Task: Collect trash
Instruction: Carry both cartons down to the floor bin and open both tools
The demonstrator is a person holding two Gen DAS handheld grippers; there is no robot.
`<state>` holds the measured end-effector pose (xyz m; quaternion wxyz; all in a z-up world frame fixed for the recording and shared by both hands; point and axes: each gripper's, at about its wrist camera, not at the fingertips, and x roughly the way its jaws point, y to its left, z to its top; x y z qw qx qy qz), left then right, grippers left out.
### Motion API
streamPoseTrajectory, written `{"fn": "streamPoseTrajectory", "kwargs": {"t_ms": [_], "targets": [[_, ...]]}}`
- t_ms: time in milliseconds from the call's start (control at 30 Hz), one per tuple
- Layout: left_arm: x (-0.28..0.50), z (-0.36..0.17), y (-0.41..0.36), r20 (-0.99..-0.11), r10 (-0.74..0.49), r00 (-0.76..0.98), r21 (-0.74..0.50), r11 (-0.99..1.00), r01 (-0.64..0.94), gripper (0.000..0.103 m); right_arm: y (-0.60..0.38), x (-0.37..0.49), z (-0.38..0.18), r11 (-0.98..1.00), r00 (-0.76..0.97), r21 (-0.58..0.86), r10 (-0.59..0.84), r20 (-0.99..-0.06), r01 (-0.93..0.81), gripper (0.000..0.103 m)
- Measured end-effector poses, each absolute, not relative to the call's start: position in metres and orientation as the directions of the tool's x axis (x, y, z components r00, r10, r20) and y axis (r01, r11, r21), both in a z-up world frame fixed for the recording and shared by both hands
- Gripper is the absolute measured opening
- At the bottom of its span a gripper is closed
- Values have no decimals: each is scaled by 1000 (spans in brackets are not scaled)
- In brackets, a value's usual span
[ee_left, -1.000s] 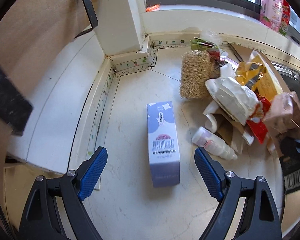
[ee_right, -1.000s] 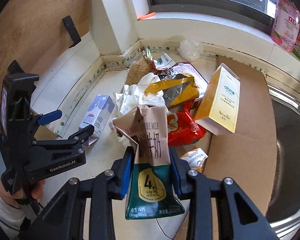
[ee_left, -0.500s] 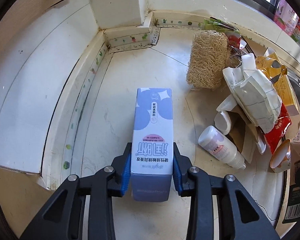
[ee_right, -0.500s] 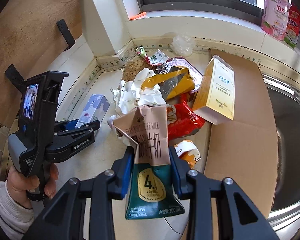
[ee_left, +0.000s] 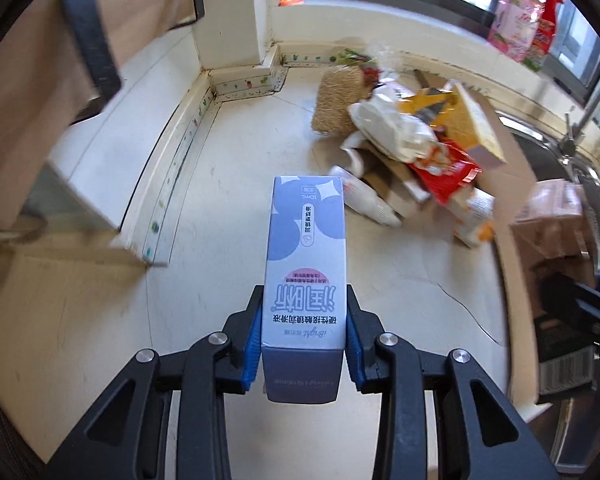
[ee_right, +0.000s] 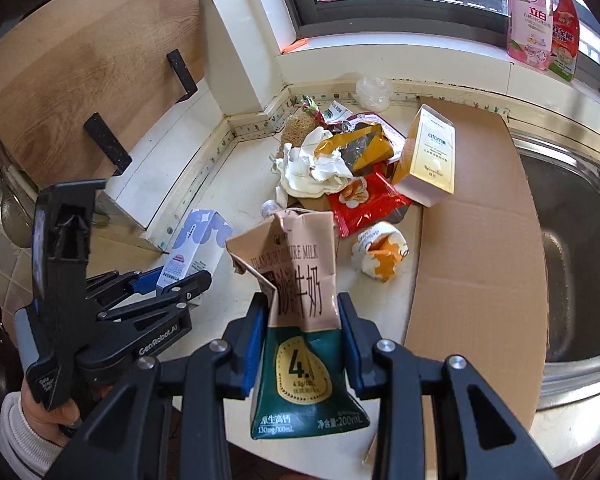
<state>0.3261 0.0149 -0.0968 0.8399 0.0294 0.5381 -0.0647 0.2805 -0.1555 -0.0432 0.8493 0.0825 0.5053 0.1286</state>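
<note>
Now the left claw (ee_left: 303,340) is pinching a lavender-and-white eye-drop box (ee_left: 305,264) by its near end, blue pads flat against both long sides, the box pointing away over the tabletop (ee_left: 228,184). That box looks light and stiff, a thin card carton, so a grip across the narrow sides should hold, though hard squeezing could dent it. Over on the other side, the right claw (ee_right: 303,340) is clamped on a crumpled milk carton (ee_right: 300,312), gripped at the waist where brown meets dark green. Torn open at the top and creased, it looks soft and nearly empty; low on the firmer base is the safer hold. Beyond both claws, the trash heap waits near the tabletop corner: white crumpled paper (ee_right: 316,168), a red snack wrapper (ee_right: 366,202), a yellow box (ee_right: 428,160) leaning on flat cardboard (ee_right: 476,216), and a loofah (ee_left: 338,100). The sink (ee_right: 572,248) sits to the right.
</note>
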Motion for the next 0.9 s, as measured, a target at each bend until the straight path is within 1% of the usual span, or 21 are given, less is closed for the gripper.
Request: {"fn": "streamPoseTrajectory", "kwargs": {"t_ms": [233,367,467,667,767,900], "targets": [[231,-67,5,-885,-124,449,-50,984,173,33,-164,210,-37,942,443,307,334,-832,-133,34],[173,-66,-3,-882,-131,453,-53,982,180,33,-168,165,-43,944,433,306,328,-840,-122,35],[133,-75,-8,-883,-144,448,-63,980,191,33,-168,130,-55,946,414,299,323,-851,-124,34],[73,-118,-14,-913,-129,388,-53,978,199,33,-166,72,-94,953,383,281,303,-873,-113,35],[56,-149,-13,-928,-115,355,-46,980,196,33,-167,52,-133,959,361,275,282,-889,-72,35],[45,-205,-6,-949,-132,287,-83,981,178,33,-168,38,-200,961,275,278,269,-923,-4,35]]}}
